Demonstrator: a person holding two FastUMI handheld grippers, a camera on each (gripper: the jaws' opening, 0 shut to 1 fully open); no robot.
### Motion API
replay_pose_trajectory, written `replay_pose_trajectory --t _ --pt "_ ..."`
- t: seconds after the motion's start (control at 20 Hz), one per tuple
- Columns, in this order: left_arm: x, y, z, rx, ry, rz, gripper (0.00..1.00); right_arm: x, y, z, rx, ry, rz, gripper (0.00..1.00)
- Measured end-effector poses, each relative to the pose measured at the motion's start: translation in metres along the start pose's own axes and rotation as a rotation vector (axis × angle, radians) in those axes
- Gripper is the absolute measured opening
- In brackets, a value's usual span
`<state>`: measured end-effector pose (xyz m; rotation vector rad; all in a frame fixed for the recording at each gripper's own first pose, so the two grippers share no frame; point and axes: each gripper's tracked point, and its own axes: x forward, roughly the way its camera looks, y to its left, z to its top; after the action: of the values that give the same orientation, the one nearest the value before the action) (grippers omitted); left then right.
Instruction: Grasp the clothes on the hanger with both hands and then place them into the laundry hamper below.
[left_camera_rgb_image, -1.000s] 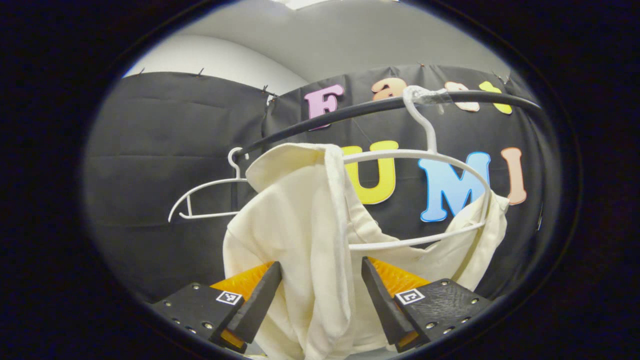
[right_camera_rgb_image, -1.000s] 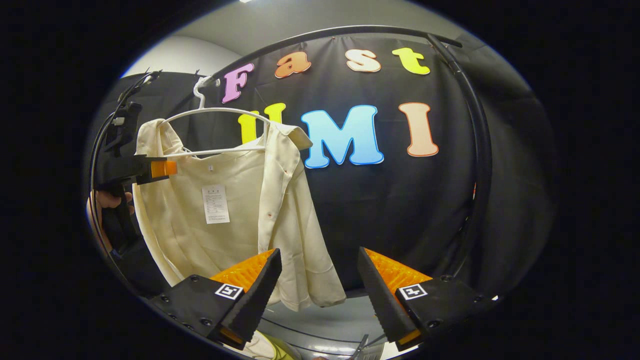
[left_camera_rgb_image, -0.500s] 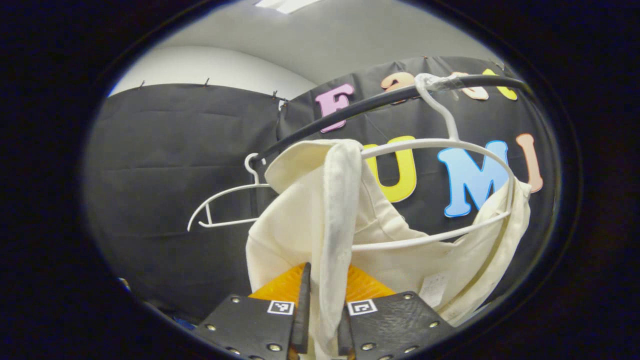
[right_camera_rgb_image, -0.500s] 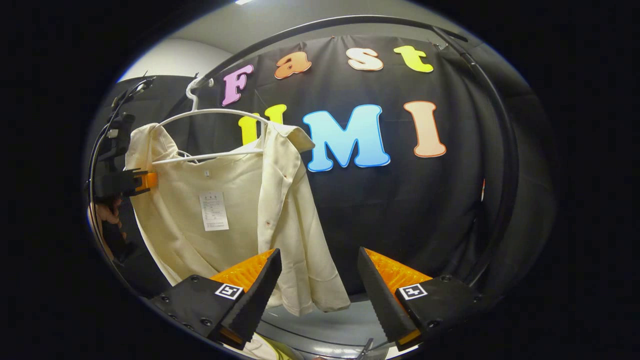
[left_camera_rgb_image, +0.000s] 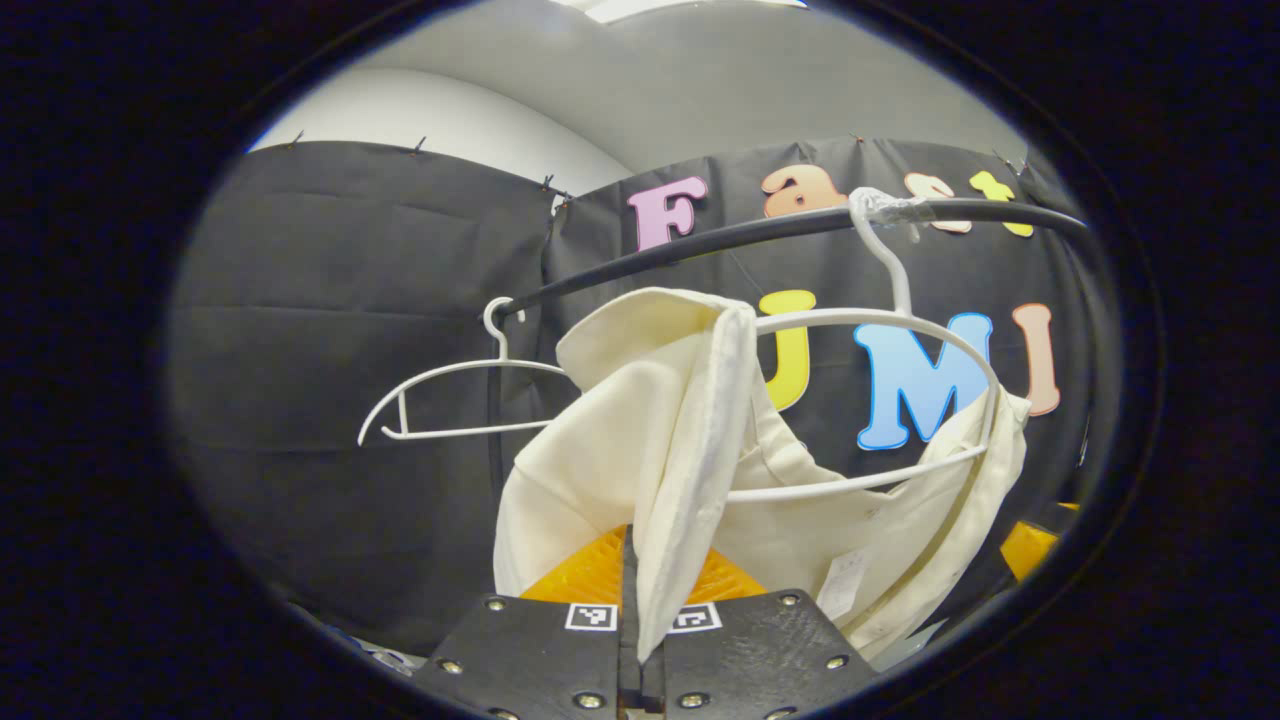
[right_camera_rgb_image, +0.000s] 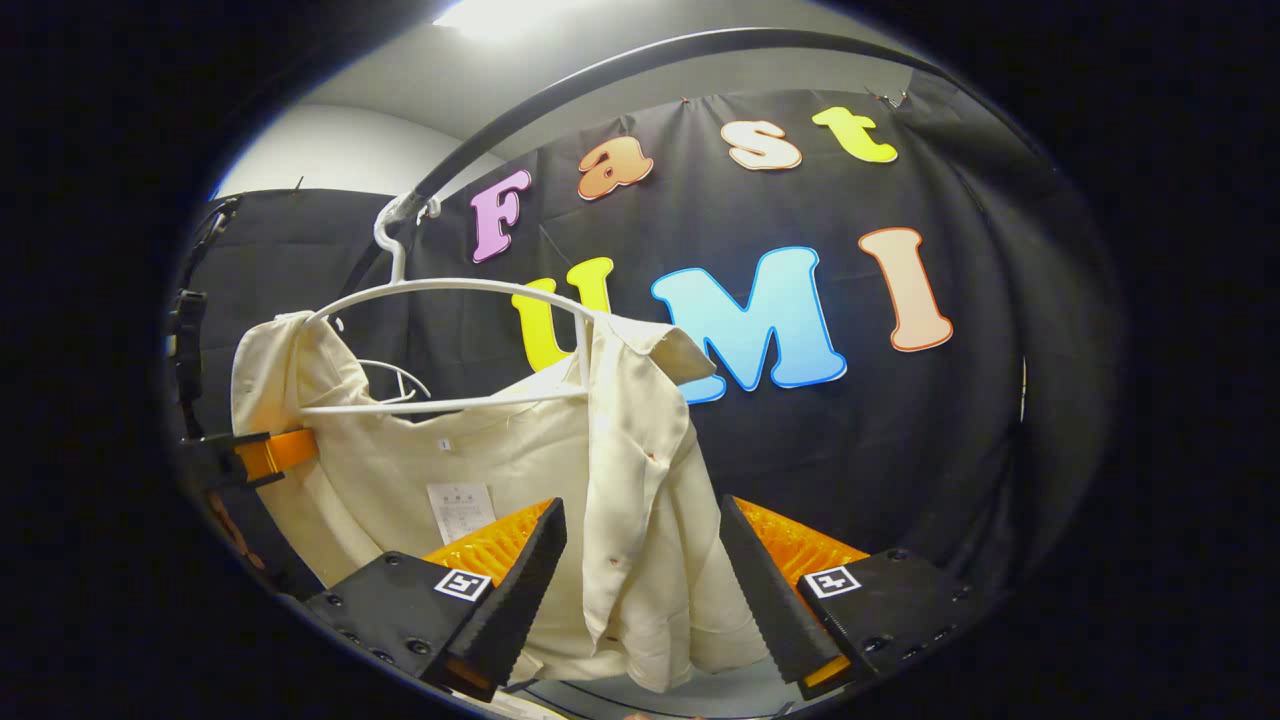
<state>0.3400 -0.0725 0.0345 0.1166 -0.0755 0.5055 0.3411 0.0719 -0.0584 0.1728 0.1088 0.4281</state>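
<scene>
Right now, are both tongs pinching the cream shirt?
No, the left tongs are shut on a fold of the cream shirt, but the right tongs are open with the shirt's edge hanging between them.

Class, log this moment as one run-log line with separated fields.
left claw: shut on shirt | right claw: open, straddling shirt's side | shirt: on hanger | hamper step: not done

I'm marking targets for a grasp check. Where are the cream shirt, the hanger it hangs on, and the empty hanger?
cream shirt (right_camera_rgb_image: 640, 480), right gripper view: front panel between the open fingers.
white hanger (right_camera_rgb_image: 450, 286), right gripper view: top arch.
empty hanger (left_camera_rgb_image: 440, 372), left gripper view: upper arm.
</scene>
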Motion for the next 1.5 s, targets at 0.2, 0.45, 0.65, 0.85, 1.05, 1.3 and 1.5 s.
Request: replay_pose_trajectory --t 0.2,0.45,0.65,0.85,1.05,1.3,1.5 --pt "-0.006 0.003 0.003 -0.004 -0.007 0.003 0.02 0.033 0.01 -0.001 0.06 -0.001 -0.008 0.97" --pt "-0.005 0.001 0.0 -0.017 -0.011 0.012 0.02 0.07 -0.003 -0.016 0.032 0.022 -0.084 0.98" --pt "-0.007 0.0 -0.001 -0.025 -0.018 0.007 0.02 0.087 -0.009 -0.02 0.024 0.019 -0.107 0.98" --pt "-0.008 0.001 -0.001 -0.031 -0.017 0.009 0.02 0.098 -0.012 -0.019 0.046 0.015 -0.122 0.7" --pt "-0.011 0.002 -0.001 -0.037 -0.017 0.004 0.02 0.099 -0.016 -0.013 0.083 -0.007 -0.116 0.13" --pt "-0.01 0.002 -0.001 -0.074 -0.02 -0.001 0.02 0.099 -0.019 -0.008 0.14 -0.028 -0.076 0.03" --pt "-0.008 0.01 0.006 -0.089 -0.018 0.012 0.02 0.097 -0.032 0.006 0.178 -0.079 -0.131 0.03"
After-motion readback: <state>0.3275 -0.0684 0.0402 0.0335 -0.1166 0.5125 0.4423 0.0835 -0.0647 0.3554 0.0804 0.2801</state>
